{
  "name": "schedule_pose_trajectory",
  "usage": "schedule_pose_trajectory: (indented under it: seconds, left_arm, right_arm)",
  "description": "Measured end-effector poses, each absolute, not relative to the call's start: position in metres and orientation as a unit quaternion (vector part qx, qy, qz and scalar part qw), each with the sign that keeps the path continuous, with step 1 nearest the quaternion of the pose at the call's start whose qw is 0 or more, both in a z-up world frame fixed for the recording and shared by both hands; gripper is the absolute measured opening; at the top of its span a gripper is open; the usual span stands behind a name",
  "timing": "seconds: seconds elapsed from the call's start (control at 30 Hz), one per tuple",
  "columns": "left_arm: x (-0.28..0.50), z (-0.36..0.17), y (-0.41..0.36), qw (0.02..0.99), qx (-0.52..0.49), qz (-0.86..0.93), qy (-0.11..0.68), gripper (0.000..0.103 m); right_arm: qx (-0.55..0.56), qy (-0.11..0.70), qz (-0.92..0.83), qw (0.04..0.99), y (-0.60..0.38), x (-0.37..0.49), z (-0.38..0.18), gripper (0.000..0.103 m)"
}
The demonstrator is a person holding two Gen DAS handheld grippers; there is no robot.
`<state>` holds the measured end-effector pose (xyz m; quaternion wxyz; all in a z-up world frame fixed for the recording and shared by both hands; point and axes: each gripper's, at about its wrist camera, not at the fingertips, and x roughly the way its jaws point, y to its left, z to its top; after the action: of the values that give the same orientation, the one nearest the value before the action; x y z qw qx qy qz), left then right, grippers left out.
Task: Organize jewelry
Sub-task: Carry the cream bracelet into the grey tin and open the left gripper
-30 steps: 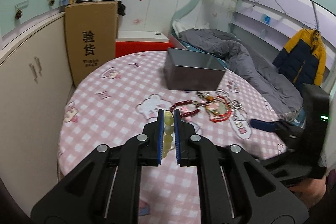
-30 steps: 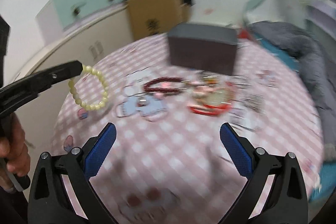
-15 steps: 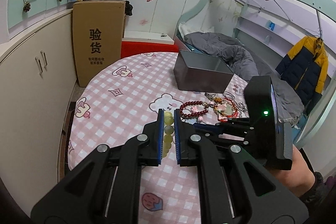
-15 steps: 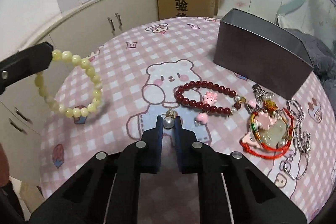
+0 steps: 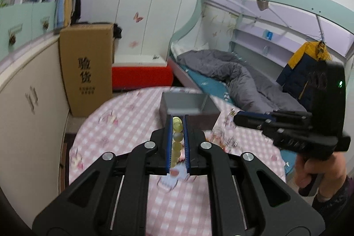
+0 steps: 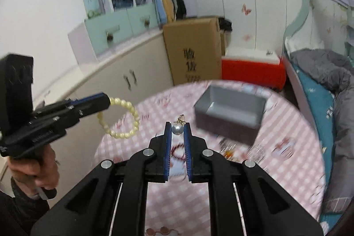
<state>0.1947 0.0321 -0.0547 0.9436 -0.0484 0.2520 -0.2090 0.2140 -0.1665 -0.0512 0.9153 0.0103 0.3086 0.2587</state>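
1. Since a second ago both my hands have come up off the round counter (image 6: 287, 125) with its pink checked cloth, and my right hand-held gripper (image 6: 177, 128), then spread wide, has closed on a small pearl earring with a gold hook (image 6: 177, 129) that lay on the cloth.
2. My left hand-held gripper (image 5: 177, 125) is clamped on the pale yellow beaded bracelet (image 5: 177, 141); from the right wrist view its loop (image 6: 124, 118) hangs free in the air beyond the counter's left edge.
3. The open grey rectangular metal box (image 6: 230, 112) sits toward the far side of the counter, ahead of both grippers, with clear air between each fingertip and its rim.
4. The rest of the jewellery on the cloth, near the box's front wall, is a blur (image 6: 241, 149).
5. A tall brown cardboard box (image 5: 86, 68) stands off the far-left edge of the counter, against the cream cabinet (image 5: 26, 103).
6. The bed with the grey quilt (image 5: 239, 79) runs along the right edge.
7. The two grippers are apart, side by side.
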Motion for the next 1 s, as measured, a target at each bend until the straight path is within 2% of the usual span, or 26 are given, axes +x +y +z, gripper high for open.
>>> schedule_pose_trajectory:
  seconds: [0.2, 0.6, 0.67, 0.73, 0.77, 0.8, 0.83, 0.87, 0.9, 1.0]
  left_arm:
    - [0.238, -0.027, 0.013, 0.937, -0.057, -0.236, 0.250, 0.009]
    - [0.343, -0.048, -0.036, 0.918, -0.048, -0.233, 0.318, 0.009]
    - [0.355, -0.056, -0.040, 0.913, -0.054, -0.233, 0.331, 0.010]
    - [0.362, -0.060, -0.043, 0.912, -0.053, -0.223, 0.341, 0.011]
    - [0.365, -0.062, -0.044, 0.911, -0.050, -0.214, 0.349, 0.023]
    - [0.365, -0.062, -0.044, 0.912, -0.050, -0.209, 0.349, 0.060]
    - [0.364, -0.061, -0.042, 0.916, -0.055, -0.200, 0.345, 0.077]
    - [0.358, -0.057, -0.036, 0.927, -0.067, -0.185, 0.320, 0.092]
    - [0.351, -0.053, -0.031, 0.935, -0.069, -0.174, 0.301, 0.093]
    - [0.339, -0.044, -0.023, 0.943, -0.059, -0.147, 0.292, 0.093]
  right_arm:
    - [0.008, 0.299, 0.234, 0.925, -0.183, 0.254, -0.021, 0.010]
    - [0.047, 0.385, 0.203, 0.899, -0.191, 0.354, -0.065, 0.010]
    - [0.052, 0.393, 0.196, 0.897, -0.194, 0.362, -0.070, 0.011]
    - [0.055, 0.399, 0.184, 0.896, -0.196, 0.365, -0.074, 0.020]
    - [0.058, 0.401, 0.179, 0.897, -0.198, 0.366, -0.075, 0.035]
    - [0.065, 0.399, 0.171, 0.898, -0.202, 0.365, -0.077, 0.059]
    - [0.070, 0.395, 0.162, 0.902, -0.206, 0.364, -0.076, 0.067]
    - [0.077, 0.389, 0.154, 0.905, -0.210, 0.362, -0.075, 0.081]
    - [0.088, 0.380, 0.149, 0.909, -0.217, 0.357, -0.074, 0.092]
    - [0.100, 0.354, 0.132, 0.920, -0.231, 0.344, -0.066, 0.095]
